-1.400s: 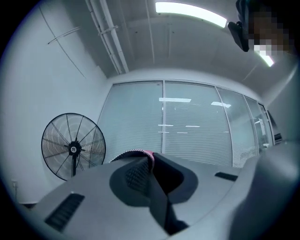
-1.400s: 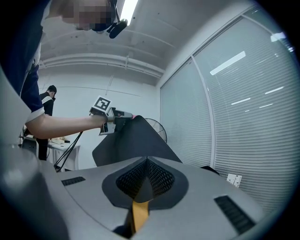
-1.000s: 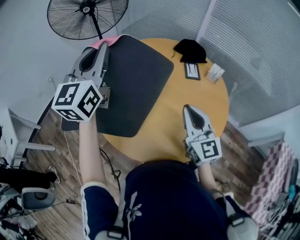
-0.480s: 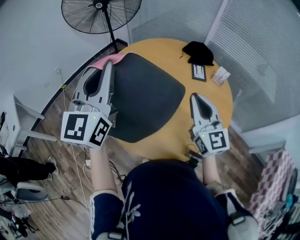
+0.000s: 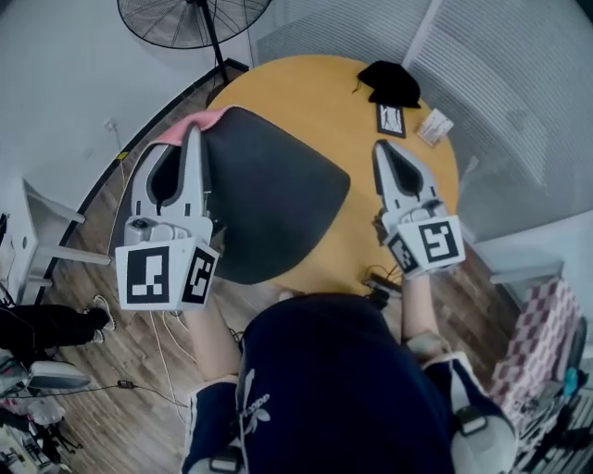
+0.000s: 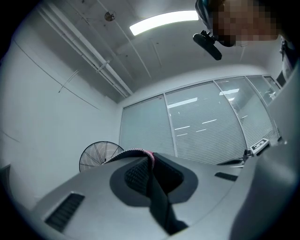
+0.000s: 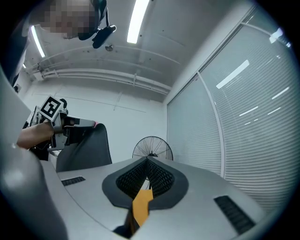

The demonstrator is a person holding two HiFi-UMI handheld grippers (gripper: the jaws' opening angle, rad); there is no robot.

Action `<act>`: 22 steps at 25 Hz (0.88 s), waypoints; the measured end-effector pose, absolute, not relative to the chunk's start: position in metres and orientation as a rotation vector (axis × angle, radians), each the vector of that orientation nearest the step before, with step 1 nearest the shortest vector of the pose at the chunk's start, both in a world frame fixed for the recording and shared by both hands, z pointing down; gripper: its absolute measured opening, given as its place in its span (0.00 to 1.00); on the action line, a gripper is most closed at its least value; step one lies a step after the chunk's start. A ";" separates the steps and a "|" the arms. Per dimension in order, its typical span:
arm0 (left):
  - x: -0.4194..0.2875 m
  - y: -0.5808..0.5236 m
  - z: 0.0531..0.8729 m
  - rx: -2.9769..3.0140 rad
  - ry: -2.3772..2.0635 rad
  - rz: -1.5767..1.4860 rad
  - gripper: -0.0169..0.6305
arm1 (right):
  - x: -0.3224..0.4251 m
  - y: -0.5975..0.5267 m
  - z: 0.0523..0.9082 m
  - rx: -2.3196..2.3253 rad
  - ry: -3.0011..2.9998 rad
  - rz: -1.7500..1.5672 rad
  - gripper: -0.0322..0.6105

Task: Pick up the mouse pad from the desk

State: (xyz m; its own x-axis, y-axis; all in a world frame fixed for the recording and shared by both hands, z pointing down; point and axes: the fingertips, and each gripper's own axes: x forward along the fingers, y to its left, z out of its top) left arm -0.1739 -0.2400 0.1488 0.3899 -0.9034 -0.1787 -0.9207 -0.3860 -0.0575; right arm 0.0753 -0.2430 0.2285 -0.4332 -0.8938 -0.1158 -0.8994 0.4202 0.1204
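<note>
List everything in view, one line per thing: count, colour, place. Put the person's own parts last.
mouse pad: one, dark grey with a pink underside, raised over the table's left side
table: one, round, yellow top, centre
cloth item: one, black, table's far edge
card: one, black and white, just in front of the cloth item
small packet: one, white, table's far right edge
fan: one, black, on the floor beyond the table
cables: several, dark and white, floor at left
checked cloth: one, pink and white, lower right
left gripper: one, grey, shut on the mouse pad's far corner
right gripper: one, grey, shut, empty, over the table's right side
</note>
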 end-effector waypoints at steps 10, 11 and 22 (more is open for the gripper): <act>-0.178 -0.223 0.171 -2.530 1.743 0.220 0.05 | 0.081 -0.230 0.212 -1.659 2.612 0.262 0.05; -0.175 -0.222 0.174 -2.537 1.741 0.210 0.05 | 0.082 -0.228 0.211 -1.662 2.611 0.261 0.05; -0.149 -0.219 0.206 -2.621 1.702 0.097 0.05 | 0.093 -0.218 0.211 -1.698 2.600 0.248 0.05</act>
State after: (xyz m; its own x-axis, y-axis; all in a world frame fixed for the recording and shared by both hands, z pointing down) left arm -0.1488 -0.2188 0.2059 0.4057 -0.9120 -0.0599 -0.9130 -0.4075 0.0213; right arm 0.0931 -0.2177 0.2115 -0.4056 -0.9075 -0.1088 -0.9118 0.3933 0.1183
